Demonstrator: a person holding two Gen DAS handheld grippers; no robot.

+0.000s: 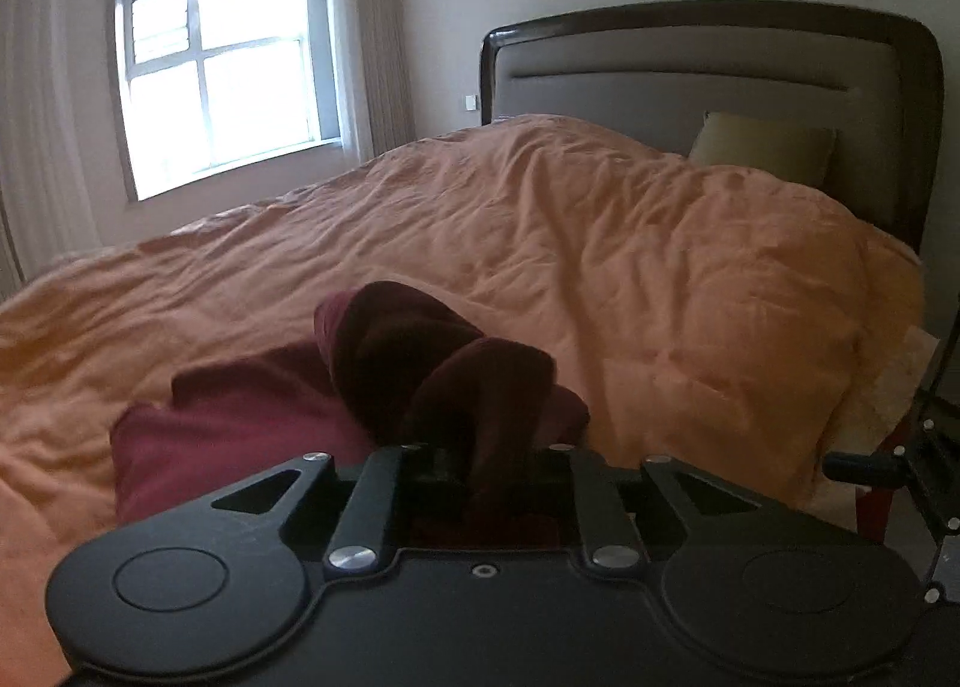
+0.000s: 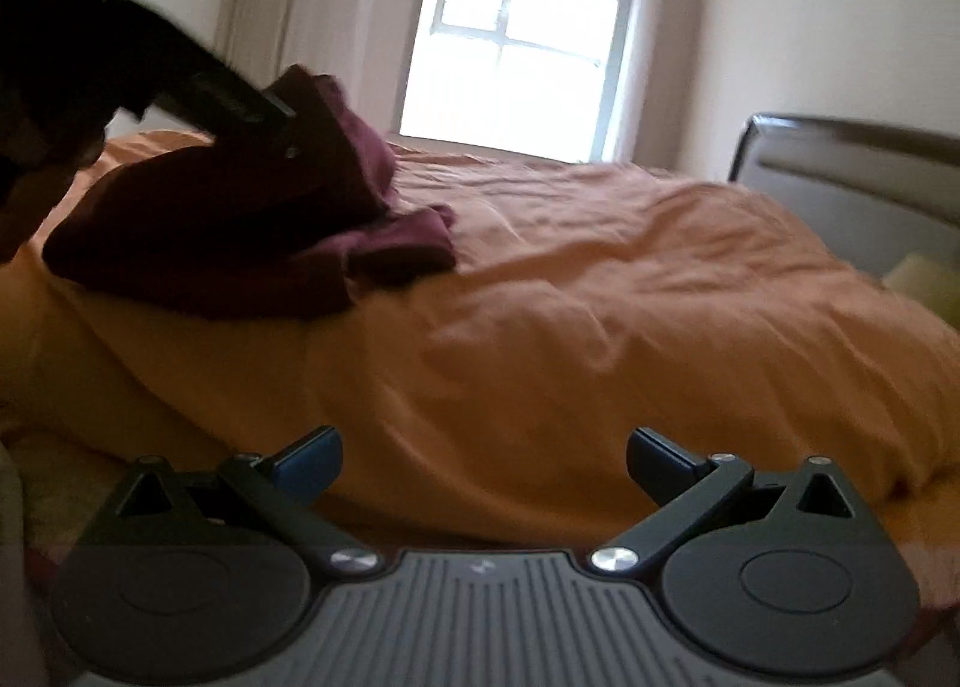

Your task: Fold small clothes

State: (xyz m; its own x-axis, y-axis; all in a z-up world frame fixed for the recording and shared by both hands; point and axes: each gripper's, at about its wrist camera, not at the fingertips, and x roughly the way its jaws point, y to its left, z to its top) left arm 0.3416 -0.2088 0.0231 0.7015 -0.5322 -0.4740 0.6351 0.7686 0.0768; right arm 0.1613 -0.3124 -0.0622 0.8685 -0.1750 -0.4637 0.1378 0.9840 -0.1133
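Orange duvet carries the maroon garment at upper left of the right wrist frame, left gripper clenched on a raised bunch of it, right gripper spread wide, empty, farther off, garment up-left

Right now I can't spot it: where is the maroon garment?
The maroon garment lies on the orange duvet near the bed's foot, one bunched end pinched in the left gripper.
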